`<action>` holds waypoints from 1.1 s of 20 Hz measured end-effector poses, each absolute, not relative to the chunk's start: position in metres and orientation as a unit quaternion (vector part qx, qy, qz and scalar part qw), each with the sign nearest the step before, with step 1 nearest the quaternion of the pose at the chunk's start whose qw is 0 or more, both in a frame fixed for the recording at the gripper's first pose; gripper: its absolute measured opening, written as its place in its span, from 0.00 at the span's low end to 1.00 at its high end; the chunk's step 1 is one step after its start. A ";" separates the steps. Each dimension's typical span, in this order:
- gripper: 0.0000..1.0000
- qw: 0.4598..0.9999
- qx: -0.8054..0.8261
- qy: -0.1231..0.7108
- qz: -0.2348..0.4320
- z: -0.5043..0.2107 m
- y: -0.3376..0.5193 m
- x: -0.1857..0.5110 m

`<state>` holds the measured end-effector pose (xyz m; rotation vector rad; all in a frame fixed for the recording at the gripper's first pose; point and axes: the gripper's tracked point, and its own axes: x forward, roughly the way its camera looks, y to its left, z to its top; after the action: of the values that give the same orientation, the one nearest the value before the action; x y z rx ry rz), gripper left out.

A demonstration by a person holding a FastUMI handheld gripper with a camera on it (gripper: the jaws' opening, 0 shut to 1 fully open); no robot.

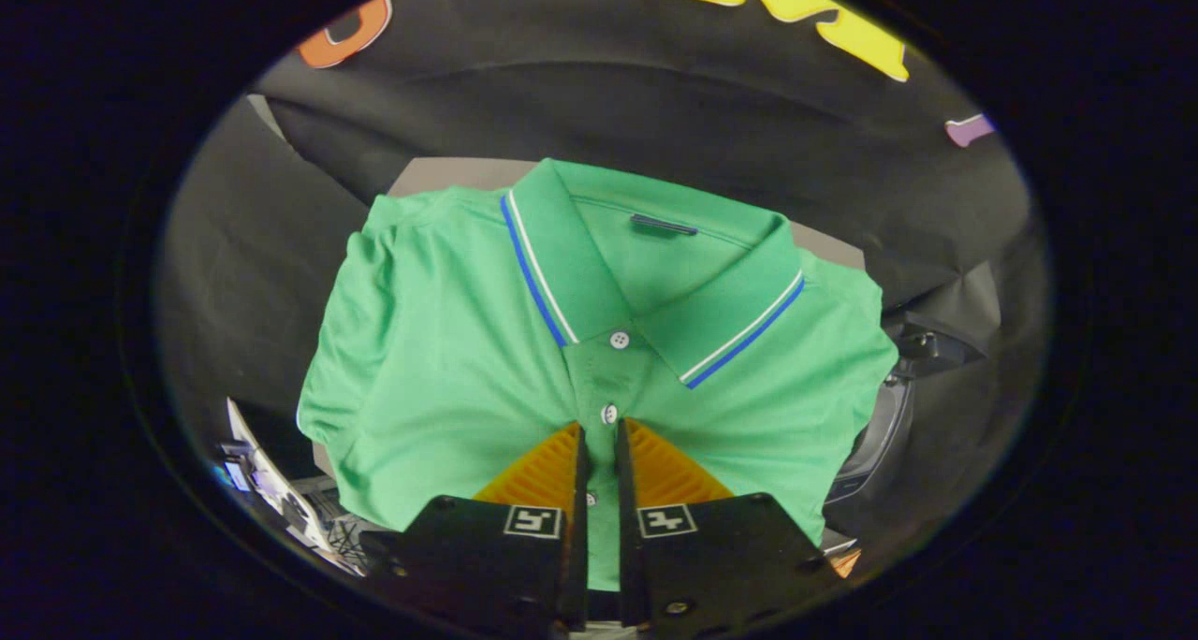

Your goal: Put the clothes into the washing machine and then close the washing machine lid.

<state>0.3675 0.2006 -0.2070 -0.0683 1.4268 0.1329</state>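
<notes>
Black cloth hangs behind everything, with a pale surface showing past the collar. From my gripper's view, a folded green polo shirt hangs ahead, its button placket running down between my fingers. My gripper is nearly closed, both fingers pinching the placket fabric. I judge this the carrying step: next I must bring the shirt over the dark machine just right of it and release inside.

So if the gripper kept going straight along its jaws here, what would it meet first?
The green polo shirt: the gripper is nearly shut around its button placket, jaws set close on either side. Whether both press the fabric is unclear, as is what lies behind it.
</notes>
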 end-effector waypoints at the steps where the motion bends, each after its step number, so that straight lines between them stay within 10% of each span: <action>1: 0.13 0.751 -0.028 0.656 0.072 -0.208 0.200 0.365; 22: 0.05 0.805 0.064 0.583 0.090 -0.064 0.162 0.350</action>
<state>0.3504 0.1615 -0.0644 0.1366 1.2487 0.1935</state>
